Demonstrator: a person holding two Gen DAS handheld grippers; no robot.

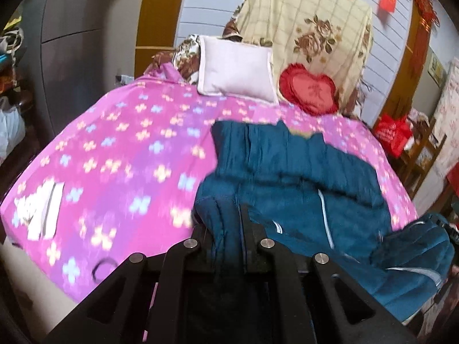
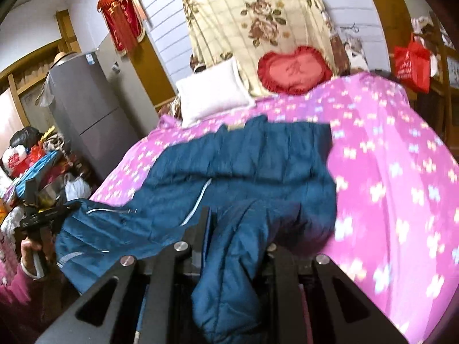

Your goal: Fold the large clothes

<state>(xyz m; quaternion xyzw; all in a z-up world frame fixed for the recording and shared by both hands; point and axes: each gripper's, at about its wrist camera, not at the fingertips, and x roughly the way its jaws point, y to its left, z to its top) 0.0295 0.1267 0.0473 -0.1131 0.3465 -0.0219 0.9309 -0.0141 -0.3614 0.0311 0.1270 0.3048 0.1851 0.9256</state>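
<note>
Both grippers have hold of the blue padded jacket (image 1: 301,177), 1 at each near corner, and the near hem hangs up off the pink flowered bedspread (image 1: 114,149). The left gripper (image 1: 229,229) is pressed together with a bunched fold of the quilted cloth pinched between its fingers; the right gripper (image 2: 238,229) is likewise clamped on a thick roll of the same fabric, which spills back over its frame toward the camera.

From either gripper the bulk of the jacket lies straight ahead and below, spread on the bed, with its far edge toward the white pillow (image 1: 238,68) and the red heart cushion (image 1: 309,89). The held hem runs crosswise between the 2 grippers, so the fold, as I judge it, must carry that hem forward over the body of the garment toward the far edge. Neither hand looks nearer to that edge; they seem about level with each other, the left gripper off to the left of the right one, its handle gripped by a hand (image 2: 31,249) in a pink sleeve.

Much is hard to read. Both views are smeared, so seams blur. I cannot tell exactly which part of the jacket each gripper has, hem or sleeve end. A pale zip line (image 2: 198,200) shows ahead of the right gripper, but where the sleeves lie is hidden in the folds.
</note>
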